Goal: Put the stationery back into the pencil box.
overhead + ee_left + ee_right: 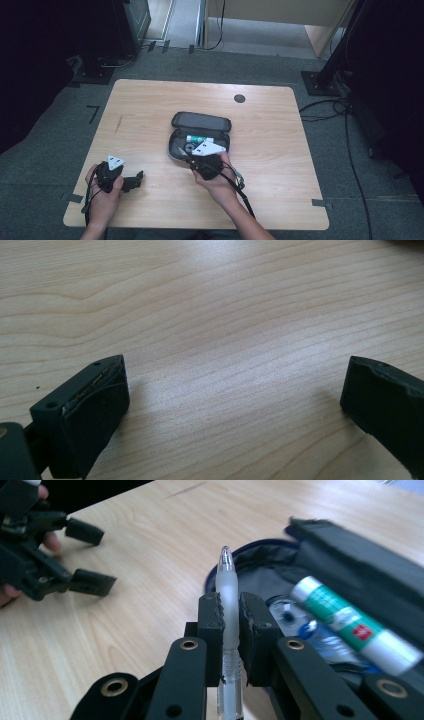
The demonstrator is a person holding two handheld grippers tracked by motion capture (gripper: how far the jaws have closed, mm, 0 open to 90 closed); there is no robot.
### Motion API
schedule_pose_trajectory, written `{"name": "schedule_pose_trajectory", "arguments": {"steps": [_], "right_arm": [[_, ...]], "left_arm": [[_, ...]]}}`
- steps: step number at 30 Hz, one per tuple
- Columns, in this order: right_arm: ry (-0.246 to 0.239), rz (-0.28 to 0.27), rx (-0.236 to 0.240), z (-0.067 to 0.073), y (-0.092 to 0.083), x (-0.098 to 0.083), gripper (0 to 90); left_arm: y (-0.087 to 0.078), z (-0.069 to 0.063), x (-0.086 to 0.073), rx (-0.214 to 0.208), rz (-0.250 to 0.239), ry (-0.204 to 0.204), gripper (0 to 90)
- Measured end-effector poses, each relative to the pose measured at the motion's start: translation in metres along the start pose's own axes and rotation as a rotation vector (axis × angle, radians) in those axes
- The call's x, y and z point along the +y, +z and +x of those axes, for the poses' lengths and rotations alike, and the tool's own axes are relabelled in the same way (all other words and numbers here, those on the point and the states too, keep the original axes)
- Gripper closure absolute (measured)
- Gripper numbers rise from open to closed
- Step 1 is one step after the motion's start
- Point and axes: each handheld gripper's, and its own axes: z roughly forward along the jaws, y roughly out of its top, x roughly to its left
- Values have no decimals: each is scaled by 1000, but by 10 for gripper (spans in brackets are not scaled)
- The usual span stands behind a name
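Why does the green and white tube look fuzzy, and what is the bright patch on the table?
In the right gripper view, the pen clamped in the right gripper is sharp, while the glue stick in the pencil case looks soft and smeared. In the left gripper view, pale glare spreads across the table between the left gripper's open jaws. The high view is dim, with dark corners.

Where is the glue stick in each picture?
High view: the glue stick lies inside the open pencil case, mid-table.
Left gripper view: bare wooden table here.
Right gripper view: glue stick at right, inside the case.
Shared landmark: the wooden table.
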Motion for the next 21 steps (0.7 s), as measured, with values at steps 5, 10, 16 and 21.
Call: {"name": "schedule_pose_trajectory", "arguments": {"steps": [5, 10, 16, 21], "right_arm": [[-4, 0, -19, -10, -6, 7, 813], [-6, -14, -33, -22, -9, 14, 812], [-4, -11, -43, -37, -5, 19, 812], [-24, 2, -65, -47, 1, 23, 812]], "left_arm": [[0, 0, 0, 1, 0, 1, 0], [0, 0, 0, 1, 1, 3, 0], [0, 0, 0, 1, 1, 3, 0], [0, 0, 0, 1, 0, 3, 0]]}}
